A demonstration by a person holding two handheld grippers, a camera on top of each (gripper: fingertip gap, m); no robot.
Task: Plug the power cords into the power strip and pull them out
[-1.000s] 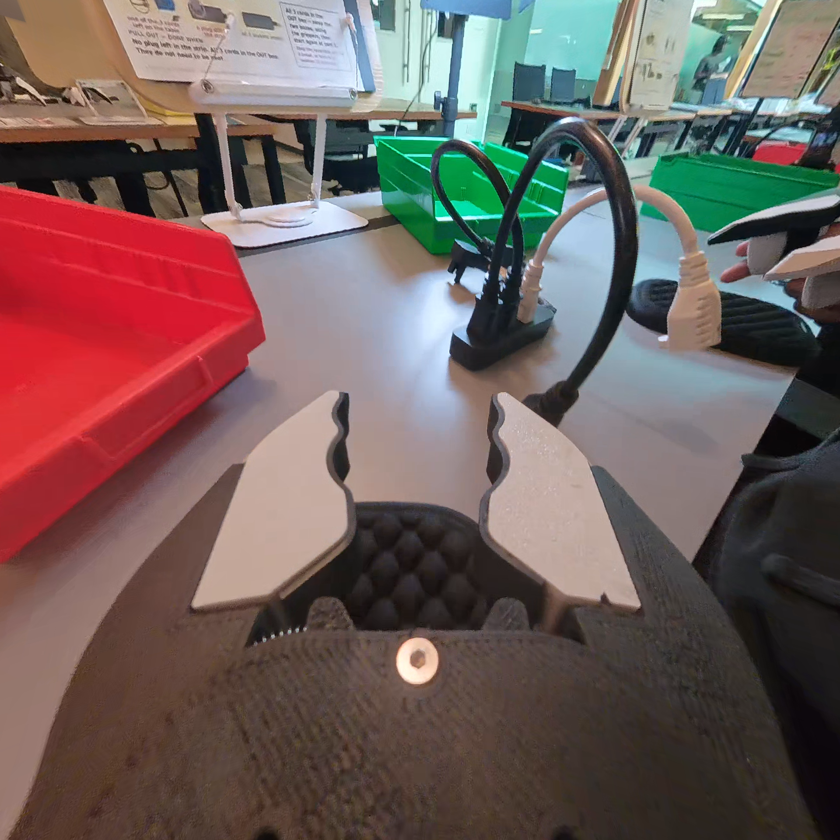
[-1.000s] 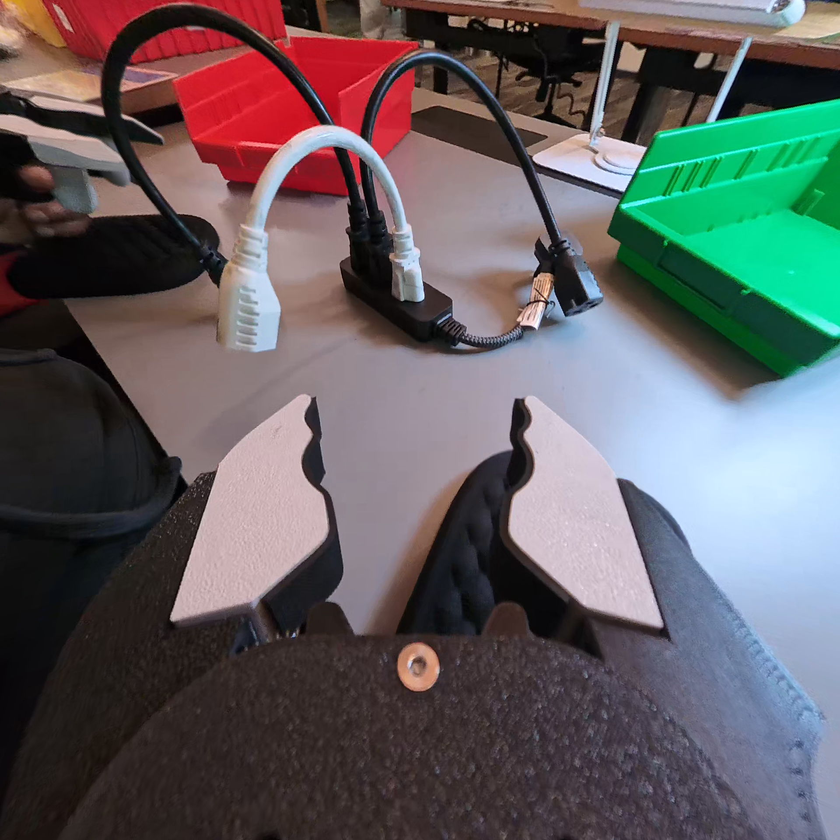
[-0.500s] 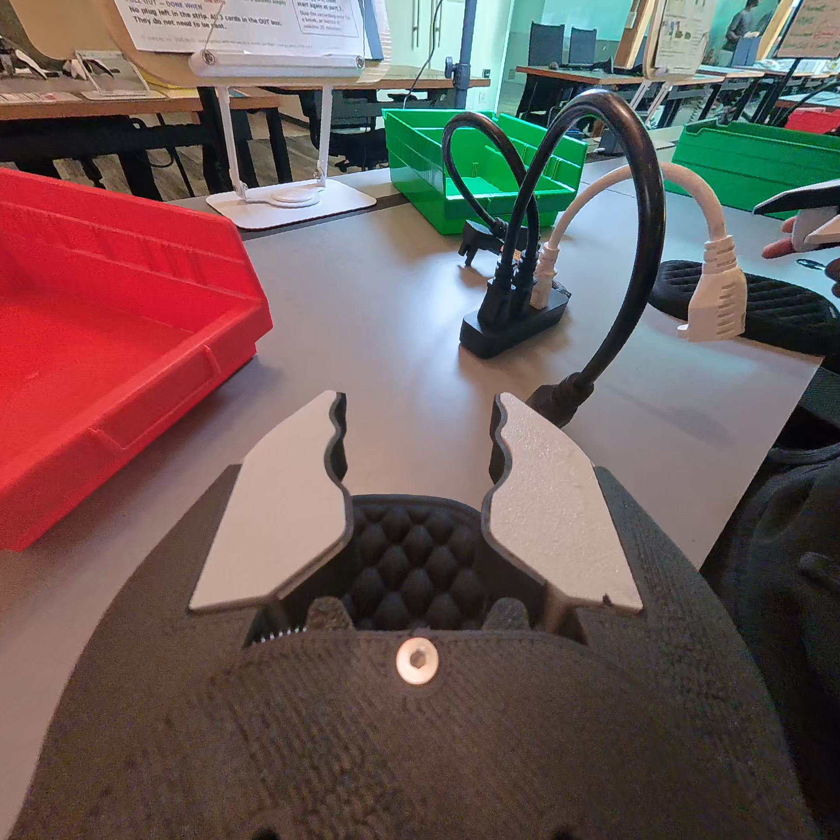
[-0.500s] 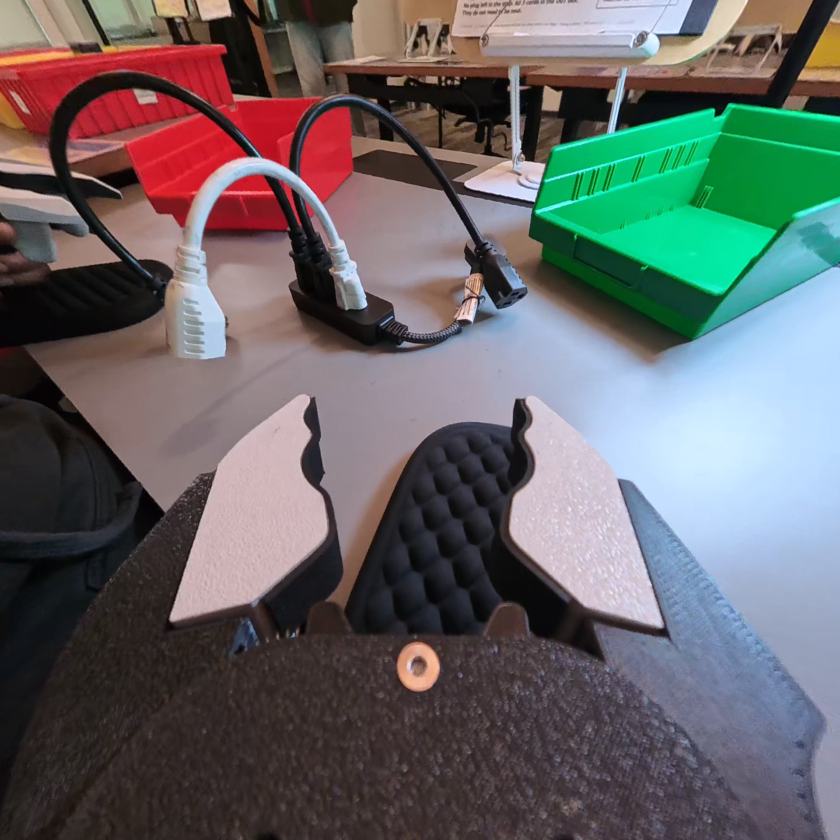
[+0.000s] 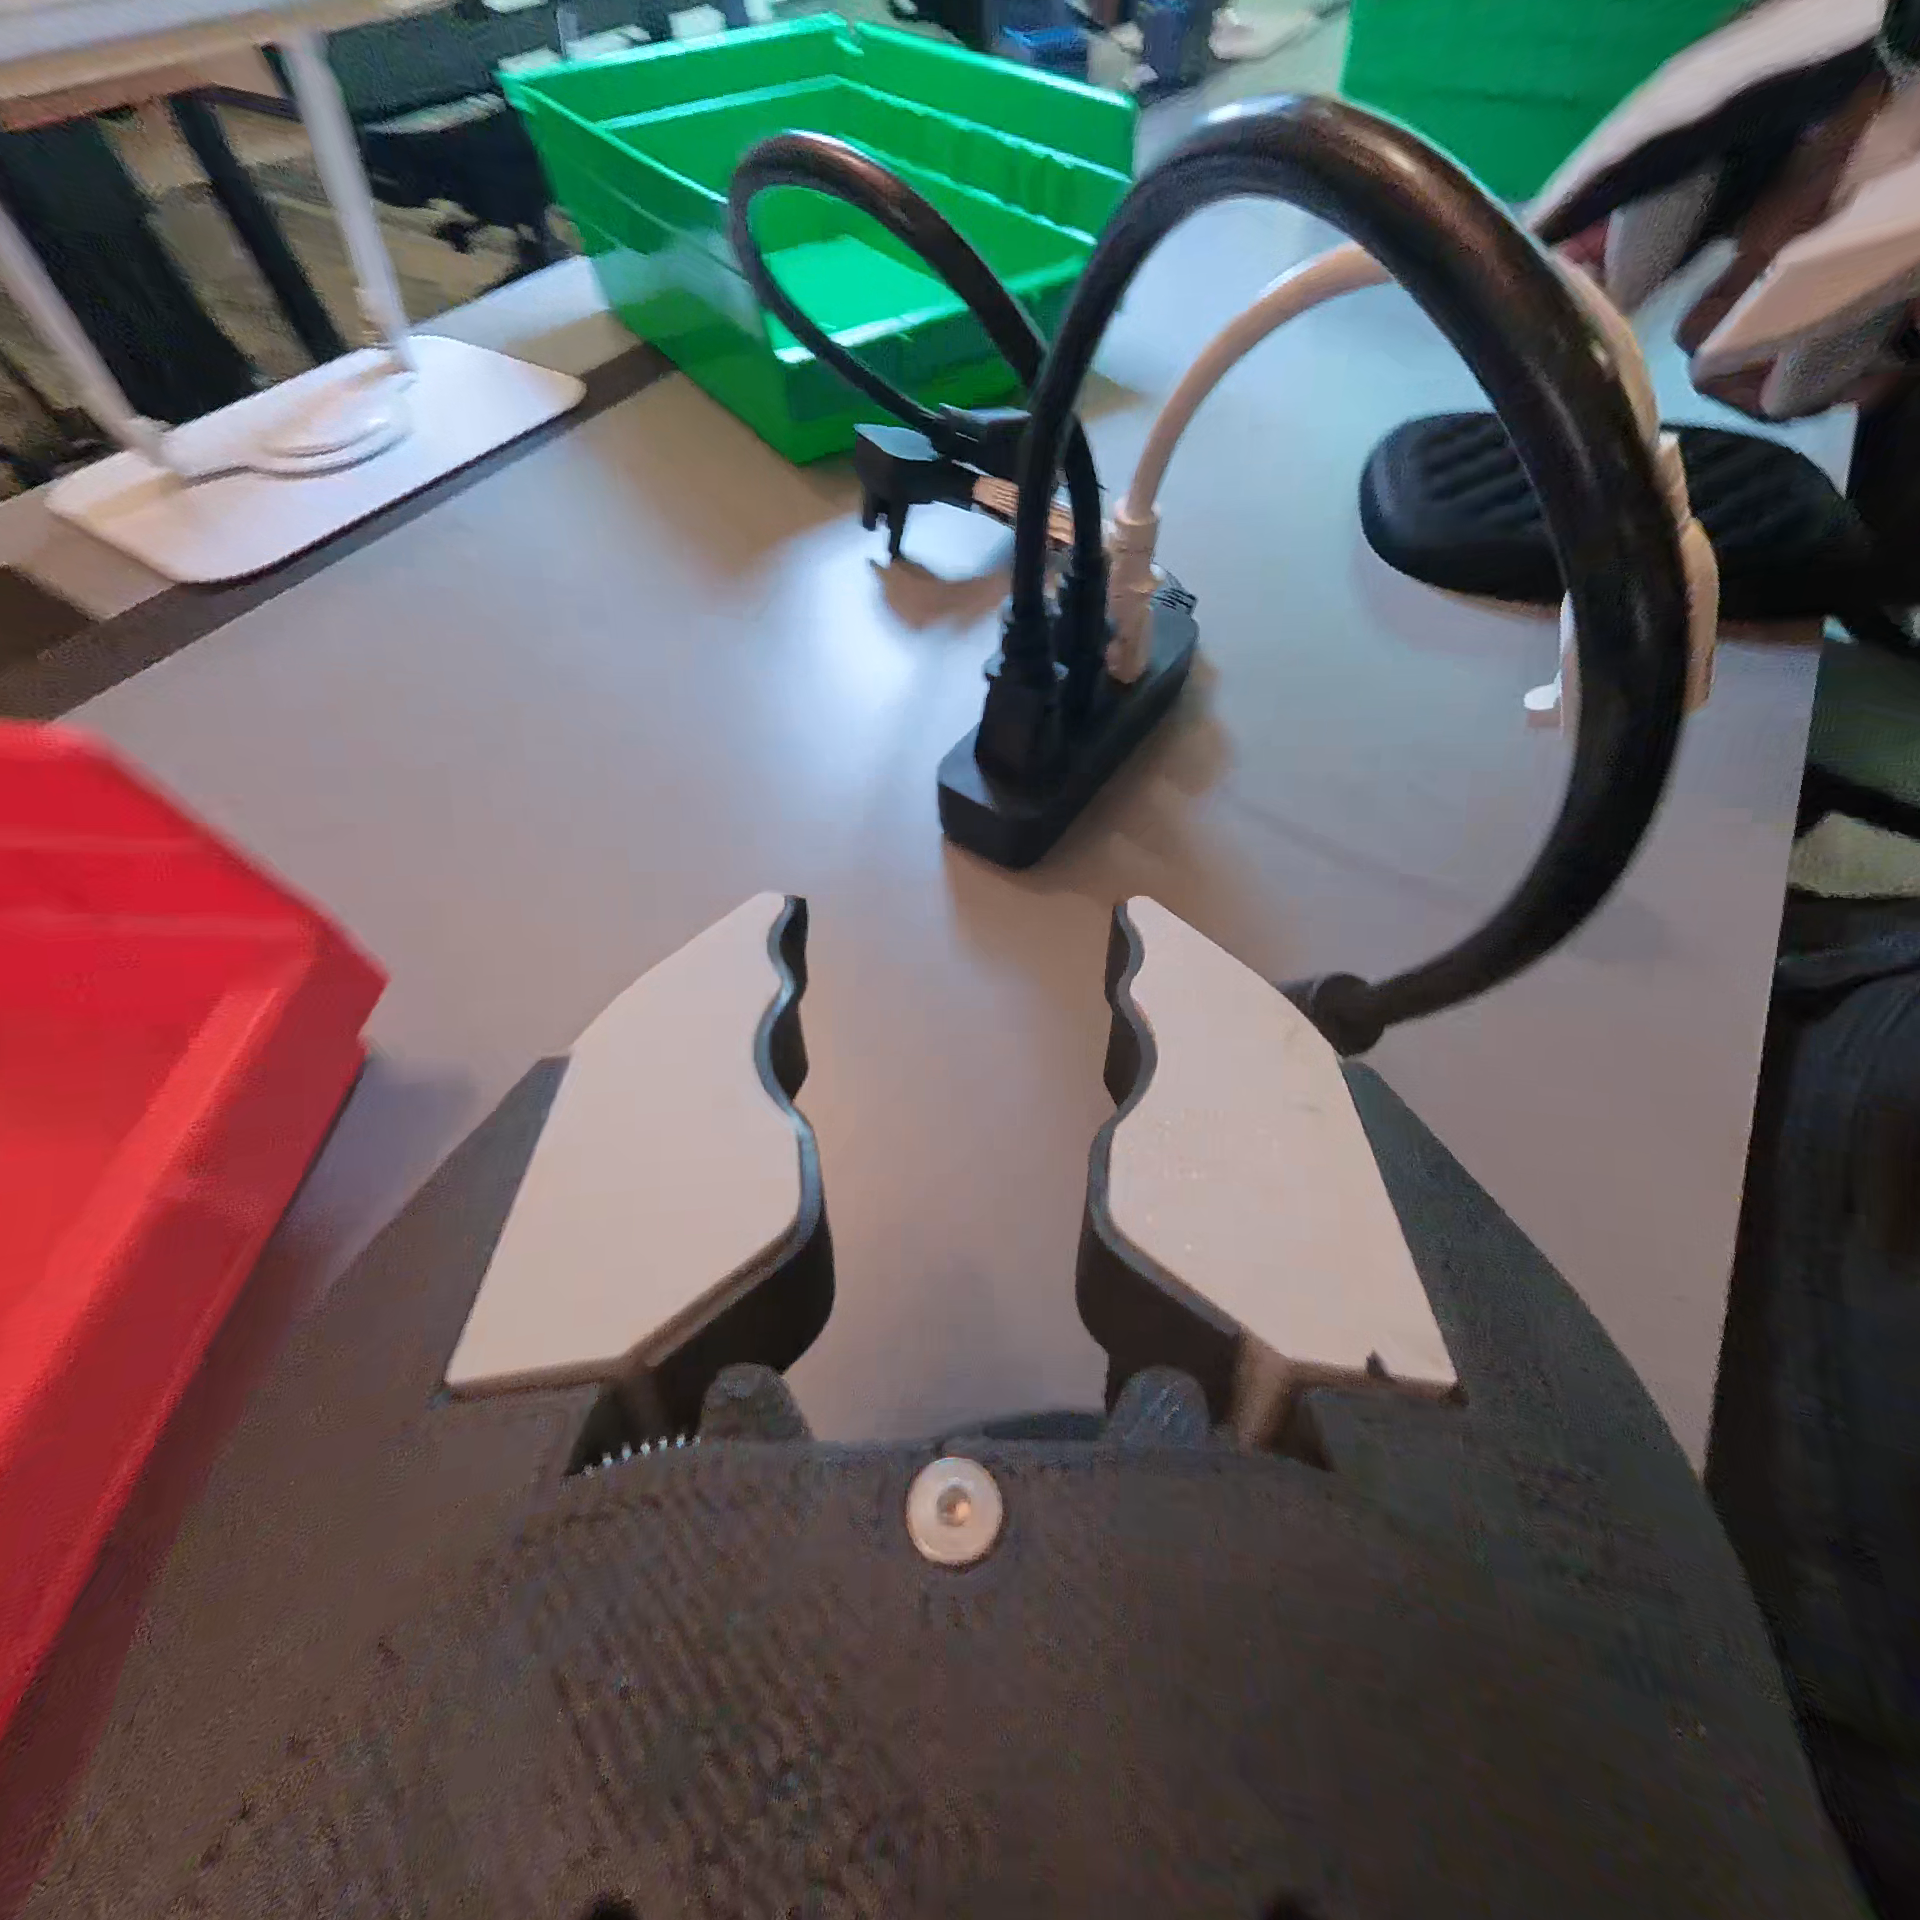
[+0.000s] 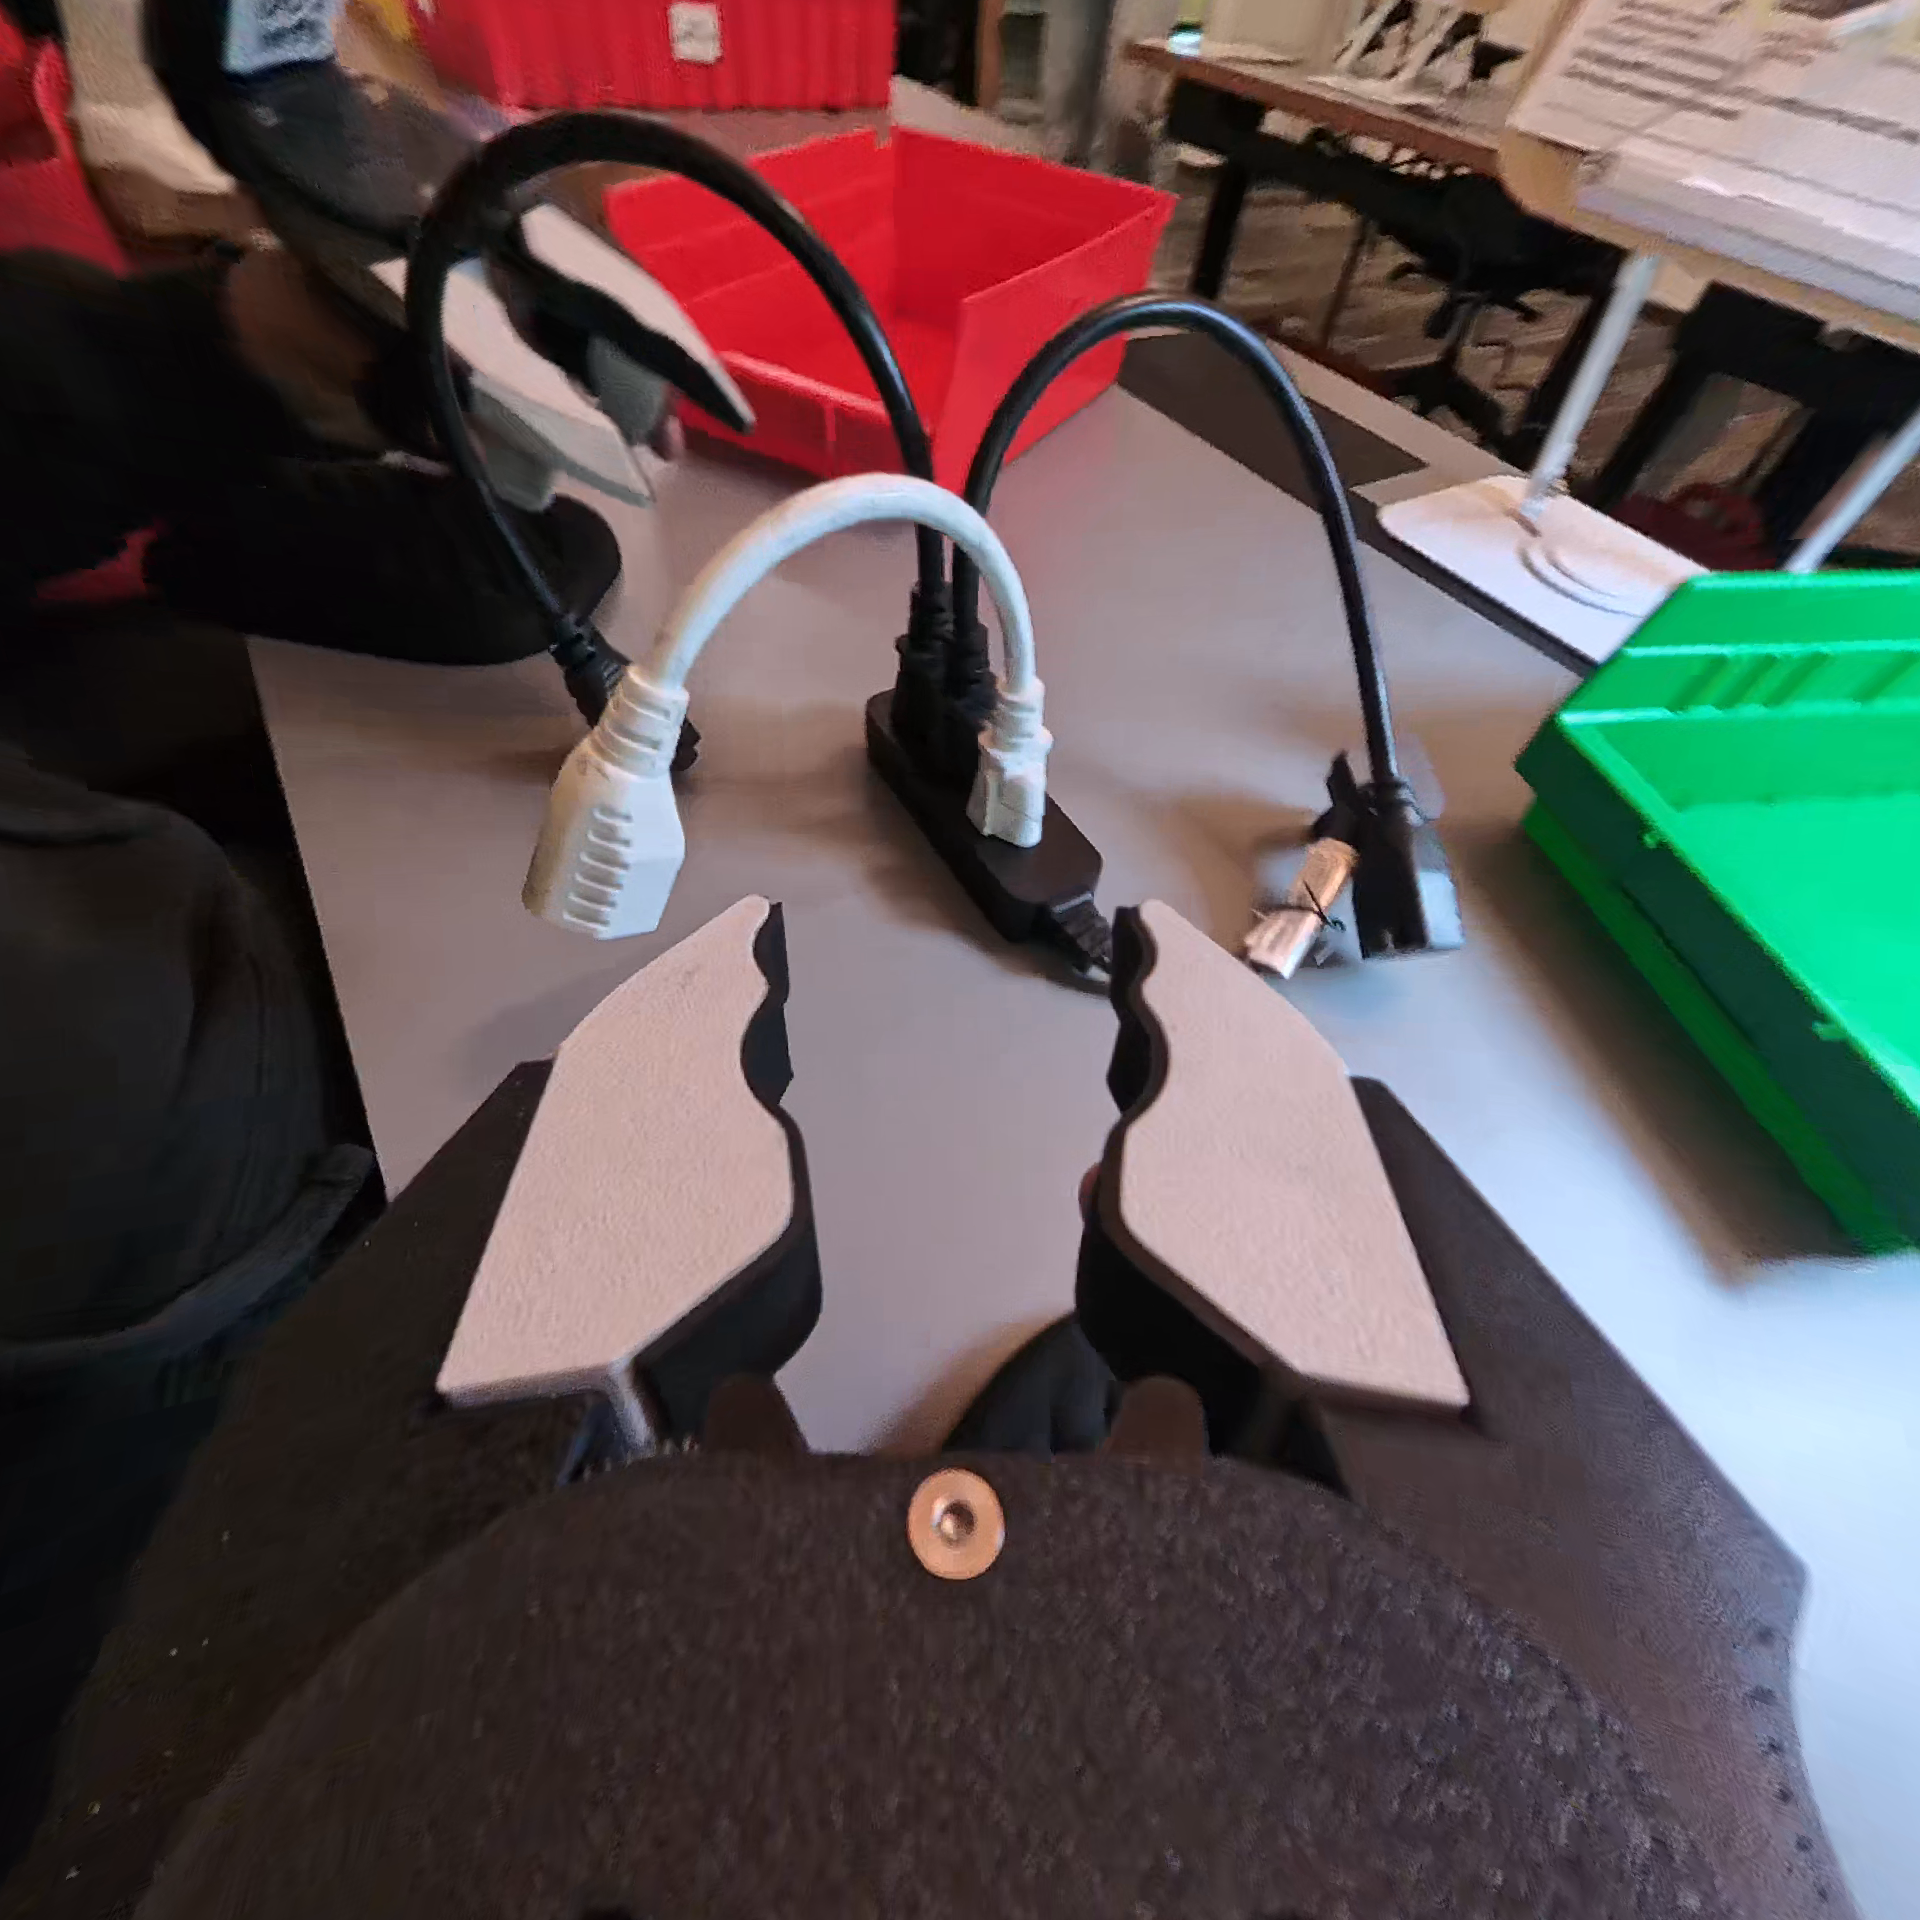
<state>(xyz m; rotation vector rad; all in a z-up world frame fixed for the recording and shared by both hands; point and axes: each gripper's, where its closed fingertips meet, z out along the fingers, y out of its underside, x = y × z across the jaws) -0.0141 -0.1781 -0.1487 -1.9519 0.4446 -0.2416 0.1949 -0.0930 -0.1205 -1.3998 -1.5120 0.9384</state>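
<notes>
left gripper [image 5: 956, 914]: jaws spread wide, nothing between them; hovered over the grey table [image 5: 623, 727], aimed at the power strip; also seen far left in the right wrist view [image 6: 582, 395].
right gripper [image 6: 945, 920]: jaws released, empty; pointed at the cable end of the strip.
power strip [image 6: 997, 842]: black, flat on the table about mid-surface, between the red bin and the green bin; short braided lead out of its near end in the right wrist view.
white cord [image 6: 862, 509]: one plug seated in the strip, nearest the right gripper; arched up and over, free white connector [image 6: 608, 831] hung just above the table near the table edge.
thick black cord [image 5: 1507, 364]: plugged in at the strip end nearest the left gripper; looped high, free end down near the right finger of the left gripper.
thin black cord [image 6: 1247, 416]: plugged in the middle slot; arched toward the green bin, free connector [image 6: 1397, 873] lay on the table.
strip's own plug [image 6: 1294, 914]: lay beside that connector, tied with a small wire twist.
red bin [image 5: 125, 1039]: on the table, left of the left gripper.
green bin [image 6: 1745, 862]: on the table, right of the right gripper.
white stand base [image 5: 312, 457]: at the far table edge.
black pads [image 5: 1558, 520]: on the table near the person's edge.
</notes>
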